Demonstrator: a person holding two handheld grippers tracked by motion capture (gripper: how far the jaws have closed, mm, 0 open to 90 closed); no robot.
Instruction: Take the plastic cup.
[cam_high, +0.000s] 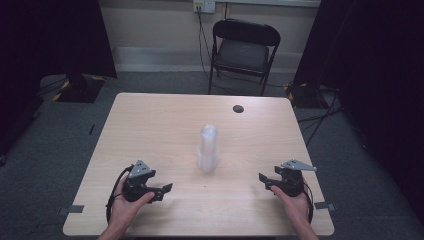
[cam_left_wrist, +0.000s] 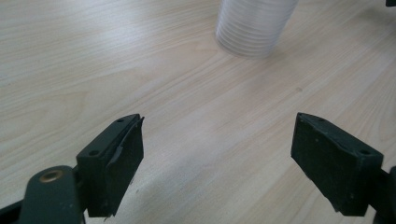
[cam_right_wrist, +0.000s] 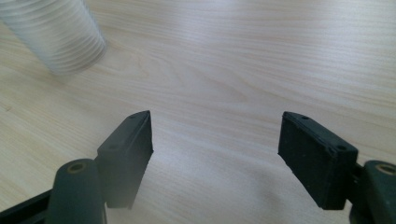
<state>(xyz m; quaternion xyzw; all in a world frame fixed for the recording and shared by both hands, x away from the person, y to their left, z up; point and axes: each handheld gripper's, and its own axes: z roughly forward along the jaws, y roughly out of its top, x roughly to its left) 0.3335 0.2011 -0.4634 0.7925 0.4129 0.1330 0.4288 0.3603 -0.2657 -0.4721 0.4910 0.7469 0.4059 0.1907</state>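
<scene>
High view, cups: we see a tall stack of clear cups (cam_high: 207, 149) standing upright near the middle of the desk (cam_high: 150, 120), between the two hands and a little beyond them.
High view, left tongs: our left tongs (cam_high: 169, 189) rest low on the desk near its front edge, pointing inward toward the stack, well apart from it.
High view, right tongs: our right tongs (cam_high: 262, 180) sit opposite, also pointing inward and also well apart from the stack.
High view, risk: we judge the stack top-heavy; a push from one side alone, high up, could tip it toward the desk's far half.
Left gripper view, tongs: our left tongs (cam_left_wrist: 217, 156) stand wide with only bare wood between the jaws.
Left gripper view, cups: the stack's ribbed foot (cam_left_wrist: 252, 25) lies ahead and slightly right of the gap.
Left gripper view, risk: if we drive straight on, the right jaw may strike the wall of the cups instead of straddling it.
Right gripper view, tongs: our right tongs (cam_right_wrist: 215, 140) are spread wide and hold nothing.
Right gripper view, cups: the stack (cam_right_wrist: 58, 35) sits far to the upper left, off the line of the jaws.
Right gripper view, risk: thin clear plastic may buckle or slip if we close hard, and one cup could lift off while the rest stay.
</scene>
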